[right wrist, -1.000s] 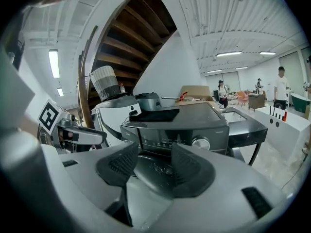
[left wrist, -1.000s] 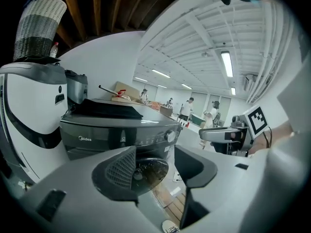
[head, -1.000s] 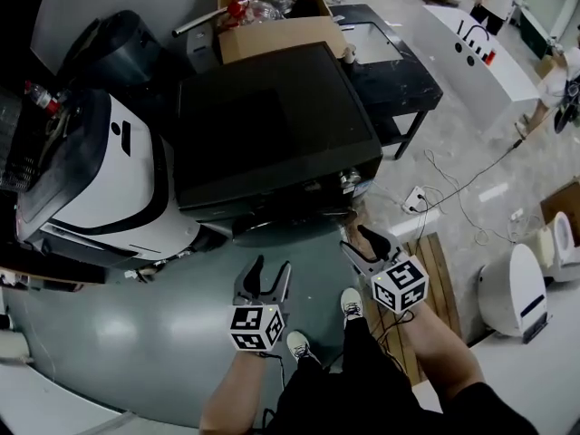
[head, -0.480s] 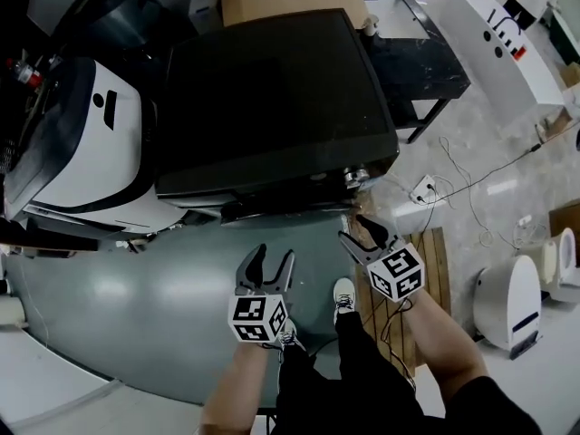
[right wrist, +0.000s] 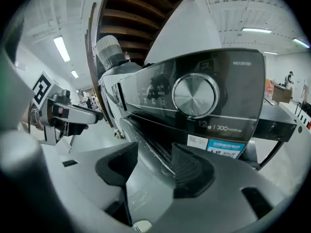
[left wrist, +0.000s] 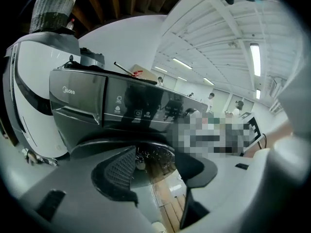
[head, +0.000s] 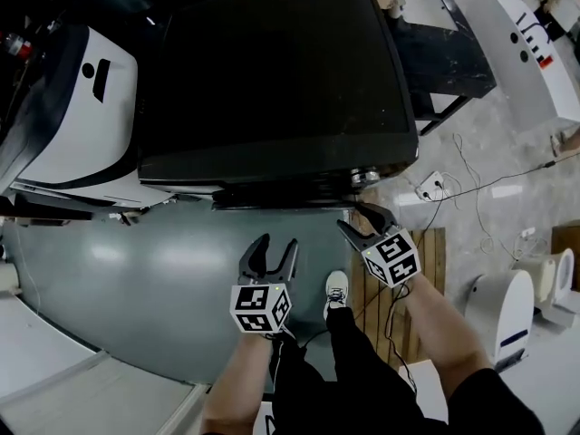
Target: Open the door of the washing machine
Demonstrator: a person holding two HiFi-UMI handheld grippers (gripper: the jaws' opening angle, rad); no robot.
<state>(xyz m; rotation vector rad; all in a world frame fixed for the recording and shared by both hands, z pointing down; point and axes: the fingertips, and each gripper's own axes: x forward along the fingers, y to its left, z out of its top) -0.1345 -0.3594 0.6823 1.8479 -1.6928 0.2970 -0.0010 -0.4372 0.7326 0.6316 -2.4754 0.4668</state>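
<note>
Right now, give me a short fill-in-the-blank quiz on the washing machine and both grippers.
1. The jaws of the left gripper and the right gripper are both ____.
2. The washing machine has its door ____.
3. The silver dial is ____ in shape.
Missing words: open; closed; round.

A glossy grey-green floor (head: pixel 136 288) runs under me and gives way to a pale speckled floor (head: pixel 489 161) on my right, where a slatted wooden pallet (head: pixel 433 243) lies. Just beyond it sits a white power strip (head: pixel 430 187), cables trailing away. A black table (head: pixel 453 48) stands further back. Overhead I see long strip lights (left wrist: pixel 256 59) on a white ceiling (left wrist: pixel 209 38), and dark wooden beams (right wrist: pixel 141 13).
</note>
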